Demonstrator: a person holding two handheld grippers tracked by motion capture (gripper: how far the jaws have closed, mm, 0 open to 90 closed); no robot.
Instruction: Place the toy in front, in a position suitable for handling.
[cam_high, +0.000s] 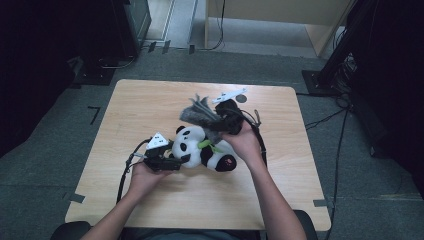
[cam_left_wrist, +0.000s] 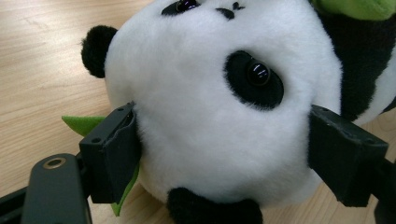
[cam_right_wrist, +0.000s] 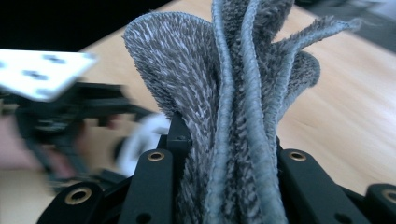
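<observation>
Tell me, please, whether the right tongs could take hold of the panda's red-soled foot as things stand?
Probably not yet: the right tongs are shut on a bunched grey cloth, so their jaws are full. The foot itself lies uncovered on the wooden table, just below that hand.

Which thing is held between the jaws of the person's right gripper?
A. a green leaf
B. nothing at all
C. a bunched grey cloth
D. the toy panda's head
C: in the right gripper view the bunched grey cloth rises pinched between the jaws of the right gripper, while the left gripper grips the toy panda.
</observation>
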